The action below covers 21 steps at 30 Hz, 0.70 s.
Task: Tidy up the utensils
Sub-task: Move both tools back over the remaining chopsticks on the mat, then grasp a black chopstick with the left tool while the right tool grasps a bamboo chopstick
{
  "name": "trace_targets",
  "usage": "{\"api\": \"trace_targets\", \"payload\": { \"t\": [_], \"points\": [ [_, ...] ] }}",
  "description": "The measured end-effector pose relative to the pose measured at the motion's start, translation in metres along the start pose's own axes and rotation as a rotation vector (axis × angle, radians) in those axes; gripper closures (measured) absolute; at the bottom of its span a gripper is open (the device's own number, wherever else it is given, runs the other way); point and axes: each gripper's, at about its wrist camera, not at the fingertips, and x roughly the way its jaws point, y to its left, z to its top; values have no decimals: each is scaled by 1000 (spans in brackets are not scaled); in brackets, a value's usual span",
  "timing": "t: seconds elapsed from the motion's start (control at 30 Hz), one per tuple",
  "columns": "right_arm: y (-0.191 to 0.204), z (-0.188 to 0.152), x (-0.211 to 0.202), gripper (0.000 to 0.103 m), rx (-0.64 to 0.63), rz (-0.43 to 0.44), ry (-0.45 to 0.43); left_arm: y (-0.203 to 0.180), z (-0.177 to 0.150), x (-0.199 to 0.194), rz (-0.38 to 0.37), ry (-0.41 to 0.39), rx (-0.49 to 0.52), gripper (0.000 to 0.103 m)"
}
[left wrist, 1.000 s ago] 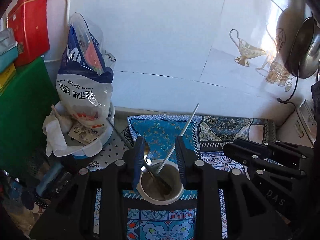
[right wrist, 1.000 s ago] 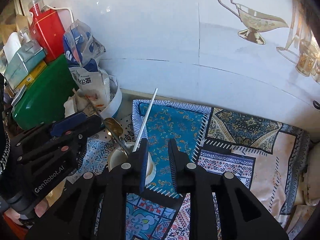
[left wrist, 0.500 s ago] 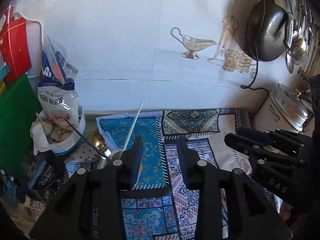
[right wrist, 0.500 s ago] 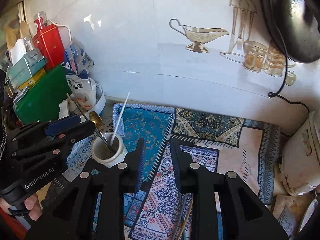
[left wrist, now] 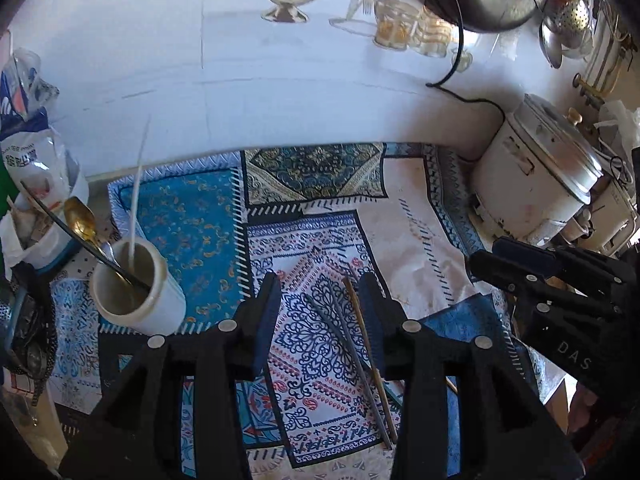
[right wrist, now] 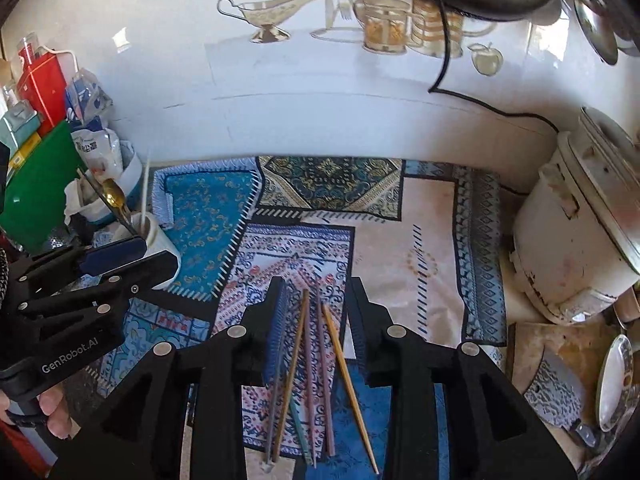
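A white ceramic cup (left wrist: 138, 292) stands on the patterned cloth at the left and holds a white chopstick (left wrist: 136, 196), a black chopstick and a gold spoon (left wrist: 80, 220). The cup also shows in the right wrist view (right wrist: 158, 240). Several loose chopsticks (right wrist: 312, 368) lie on the cloth between the right gripper's fingers; the left wrist view shows a grey one (left wrist: 348, 360) and a brown one (left wrist: 366, 344). My left gripper (left wrist: 320, 300) is open and empty, to the right of the cup. My right gripper (right wrist: 316, 304) is open, above the loose chopsticks.
A white rice cooker (right wrist: 576, 224) stands at the right by the tiled wall, its black cord trailing up. A white tub with a plastic bag (right wrist: 96, 160), a green board (right wrist: 32, 188) and a red box (right wrist: 40, 84) crowd the left. A plate (right wrist: 614, 380) is at the far right.
Both grippers have pulled back and swung right, away from the cup. The loose chopsticks on the cloth have come into view between the fingers. The cup's utensils stay in place.
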Motion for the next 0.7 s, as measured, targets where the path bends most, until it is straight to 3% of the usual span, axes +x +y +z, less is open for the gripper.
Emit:
{"api": "trace_targets", "payload": {
  "t": [0.37,0.7],
  "points": [
    [-42,-40,29,75,57,-10,124,-9,-47,83,22,231,-45,63],
    [-61,-69,58,75,84,4,230,-21,-74,122,32,333,-43,63]
  ]
}}
